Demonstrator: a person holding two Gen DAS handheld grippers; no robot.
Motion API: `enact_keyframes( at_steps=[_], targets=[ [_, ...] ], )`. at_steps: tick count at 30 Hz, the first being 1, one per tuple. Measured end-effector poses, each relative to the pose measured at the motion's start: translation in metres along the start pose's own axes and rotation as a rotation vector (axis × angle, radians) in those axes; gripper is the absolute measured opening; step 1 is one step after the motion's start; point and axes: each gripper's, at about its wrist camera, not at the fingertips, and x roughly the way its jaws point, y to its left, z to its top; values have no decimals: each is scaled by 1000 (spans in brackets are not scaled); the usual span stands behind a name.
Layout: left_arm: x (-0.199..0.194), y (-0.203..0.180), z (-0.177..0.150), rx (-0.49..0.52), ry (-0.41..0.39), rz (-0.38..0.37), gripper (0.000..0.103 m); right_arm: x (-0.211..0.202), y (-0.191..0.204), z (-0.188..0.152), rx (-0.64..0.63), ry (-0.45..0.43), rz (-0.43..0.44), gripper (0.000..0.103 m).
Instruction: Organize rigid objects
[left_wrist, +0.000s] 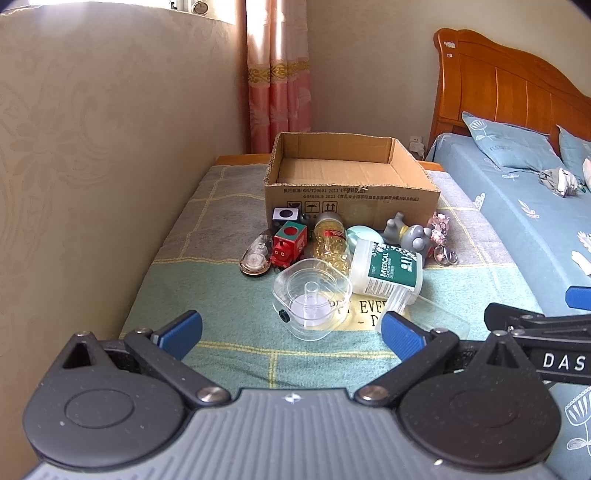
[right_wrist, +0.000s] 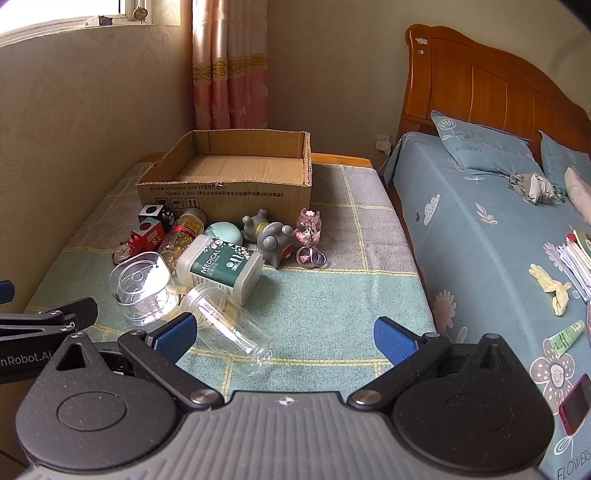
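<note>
An empty cardboard box (left_wrist: 351, 192) (right_wrist: 225, 192) stands at the back of a checked cloth. In front lie a clear plastic container (left_wrist: 312, 297) (right_wrist: 142, 288), a white medical cotton swab jar (left_wrist: 386, 271) (right_wrist: 219, 264), a clear tipped bottle (right_wrist: 231, 326), a bottle of yellow capsules (left_wrist: 330, 240) (right_wrist: 181, 236), a red toy train (left_wrist: 290, 245) (right_wrist: 144, 234), a grey toy (left_wrist: 410, 234) (right_wrist: 271, 236) and a pink keychain (left_wrist: 439, 236) (right_wrist: 309, 236). My left gripper (left_wrist: 291, 334) is open just before the clear container. My right gripper (right_wrist: 284, 338) is open, its left finger beside the clear bottle.
A wall runs along the left (left_wrist: 92, 166). A bed with blue sheets (right_wrist: 480, 240) lies to the right, with papers, a tube and a phone (right_wrist: 576, 402) on it. A black-and-white cube (left_wrist: 285, 216) and a flat oval item (left_wrist: 255, 258) lie near the train.
</note>
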Motion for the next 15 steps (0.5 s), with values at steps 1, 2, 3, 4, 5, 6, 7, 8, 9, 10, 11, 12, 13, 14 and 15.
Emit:
enact_keyframes(
  at_steps=[1, 2, 3, 4, 5, 6, 7, 8, 9, 10, 11, 12, 13, 14, 15],
  targets=[
    [1, 0, 0, 3, -1, -1, 102, 0, 0, 0, 1, -2, 6, 103],
    [2, 0, 0, 9, -1, -1, 102, 0, 0, 0, 0, -3, 10, 103],
    [3, 0, 0, 14, 2, -2, 102, 1, 0, 0, -4, -6, 11, 103],
    [4, -1, 0, 17, 3, -3, 102, 1, 0, 1, -10, -10, 12, 103],
    [5, -1, 0, 19, 4, -5, 102, 2, 1, 1, -15, -12, 11, 103],
    [7, -1, 0, 20, 5, -9, 102, 3, 0, 1, -19, -13, 13, 103],
    [8, 0, 0, 22, 6, -13, 102, 4, 0, 2, -21, -16, 18, 103],
    [9, 0, 0, 24, 7, -20, 102, 6, 0, 2, -25, -15, 21, 103],
    [10, 0, 0, 29, 9, -26, 102, 8, 0, 3, -29, -12, 20, 103],
    [12, 1, 0, 35, 10, -33, 102, 9, -1, 3, -35, -15, 22, 103],
    [14, 1, 0, 42, 10, -41, 102, 10, -1, 3, -43, -22, 30, 103],
    [15, 1, 0, 49, 10, -49, 102, 12, -2, 2, -51, -23, 36, 103],
    [17, 2, 0, 58, 13, -59, 102, 14, -2, 2, -57, -22, 43, 103],
    [20, 2, 0, 66, 15, -68, 102, 17, -2, 1, -67, -23, 56, 103],
    [22, 3, 0, 73, 17, -77, 102, 19, -3, 0, -77, -25, 71, 103]
  ],
)
